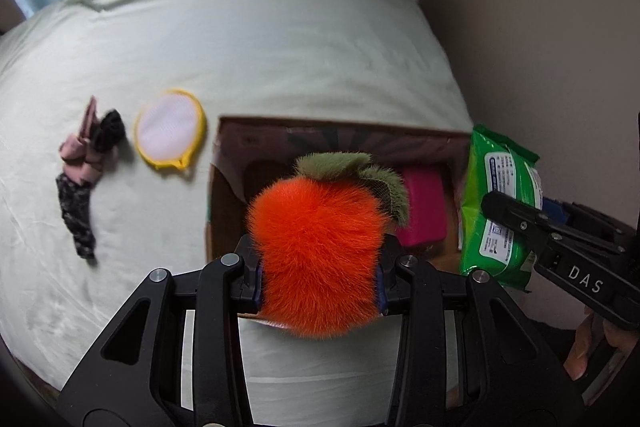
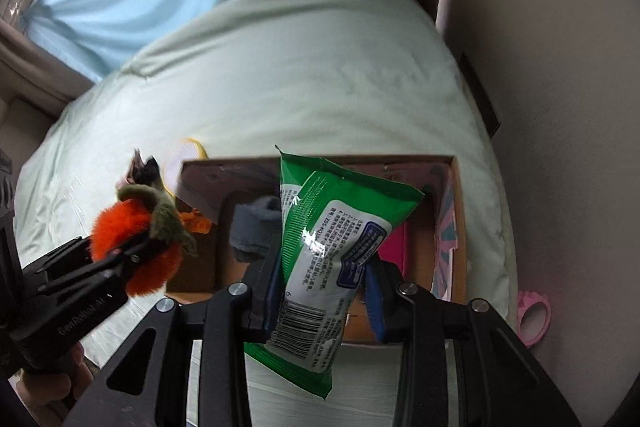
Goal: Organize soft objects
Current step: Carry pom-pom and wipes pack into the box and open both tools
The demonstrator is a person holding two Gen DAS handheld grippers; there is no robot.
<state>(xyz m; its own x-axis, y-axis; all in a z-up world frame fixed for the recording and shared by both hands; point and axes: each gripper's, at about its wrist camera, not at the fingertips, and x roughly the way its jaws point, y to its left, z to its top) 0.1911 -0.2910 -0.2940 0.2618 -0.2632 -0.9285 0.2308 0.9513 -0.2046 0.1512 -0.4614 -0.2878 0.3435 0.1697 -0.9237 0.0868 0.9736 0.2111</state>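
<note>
My left gripper point(image 1: 318, 281) is shut on a fluffy orange plush fruit point(image 1: 316, 247) with green leaves, held above the near edge of an open cardboard box point(image 1: 224, 167) on the bed. My right gripper point(image 2: 324, 293) is shut on a green wet-wipes pack point(image 2: 332, 239), held over the same box point(image 2: 458, 227). The pack also shows in the left wrist view point(image 1: 496, 203), as does the plush in the right wrist view point(image 2: 132, 247). Inside the box lie a pink item point(image 1: 424, 211) and a grey soft item point(image 2: 256, 227).
On the pale green bedcover point(image 1: 260, 59), left of the box, lie a round yellow-rimmed white pad point(image 1: 170, 129) and a pink and black cloth bundle point(image 1: 86, 171). A wall point(image 2: 560, 107) runs along the right. A pink ring-shaped object point(image 2: 534, 319) lies beside the bed. Curtains hang behind.
</note>
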